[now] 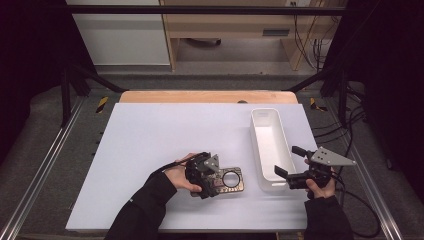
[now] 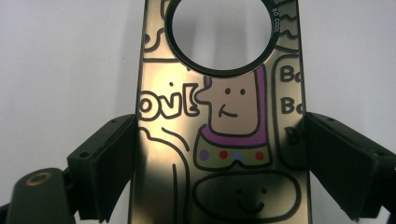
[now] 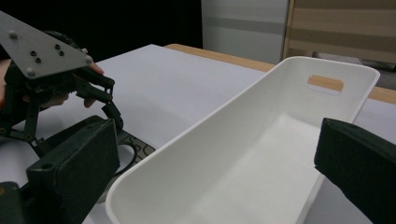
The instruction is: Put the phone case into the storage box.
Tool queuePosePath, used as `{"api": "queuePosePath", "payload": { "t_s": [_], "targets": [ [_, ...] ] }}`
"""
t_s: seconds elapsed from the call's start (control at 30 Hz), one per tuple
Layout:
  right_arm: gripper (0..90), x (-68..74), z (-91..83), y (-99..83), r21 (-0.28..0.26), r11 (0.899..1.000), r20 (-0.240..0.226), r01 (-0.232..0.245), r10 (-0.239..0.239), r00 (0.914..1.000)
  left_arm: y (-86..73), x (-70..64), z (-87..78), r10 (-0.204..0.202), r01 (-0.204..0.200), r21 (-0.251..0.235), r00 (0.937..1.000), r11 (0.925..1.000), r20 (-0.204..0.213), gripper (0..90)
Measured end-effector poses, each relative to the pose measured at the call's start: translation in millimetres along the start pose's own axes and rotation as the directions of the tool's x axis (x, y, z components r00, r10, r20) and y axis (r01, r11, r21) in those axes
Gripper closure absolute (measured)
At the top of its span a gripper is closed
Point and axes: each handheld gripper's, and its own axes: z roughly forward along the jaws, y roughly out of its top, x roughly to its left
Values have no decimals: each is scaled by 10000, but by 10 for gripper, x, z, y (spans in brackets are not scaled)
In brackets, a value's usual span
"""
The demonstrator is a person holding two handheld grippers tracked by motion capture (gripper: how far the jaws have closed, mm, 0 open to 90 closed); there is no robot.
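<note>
A dark phone case printed with cartoon figures, with a round camera hole, lies flat on the white table. My left gripper sits over its left end. In the left gripper view both pads press the long edges of the phone case, so my left gripper is shut on it. My right gripper is open at the near end of the white bin. In the right gripper view my right gripper has one jaw on either side of the bin, which is empty.
The bin stands lengthwise on the table's right side, with a handle slot in its far end. The right gripper view also takes in the left gripper on the phone case. Metal frame rails and cables run beside the table.
</note>
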Motion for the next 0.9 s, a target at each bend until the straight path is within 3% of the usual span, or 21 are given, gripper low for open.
{"api": "queuePosePath", "payload": {
  "t_s": [0.17, 0.5, 0.63, 0.8, 0.9],
  "targets": [
    [2, 1, -4, 3, 10, 10000, -1, -27, 27, 10000, 9, -39, -81, -17, 13, -228, 9999, 9997, -171, 116],
    [2, 10, -10, 18, 0, 10000, -55, -13, 13, 10000, -97, -93, -248, -471, 425, -923, 9977, 9948, -482, 116],
    [2, 15, -13, 26, -10, 10000, -94, -18, 17, 10000, -196, -105, -348, -842, 720, -1477, 9934, 9864, -782, 116],
    [2, 22, -14, 35, -13, 10000, -141, -6, 6, 9999, -268, -122, -406, -1136, 945, -1793, 9885, 9793, -999, 115],
    [2, 27, -15, 40, -17, 10000, -175, -26, 26, 9998, -323, -137, -445, -1406, 1142, -2104, 9833, 9709, -1151, 115]
  ]
}}
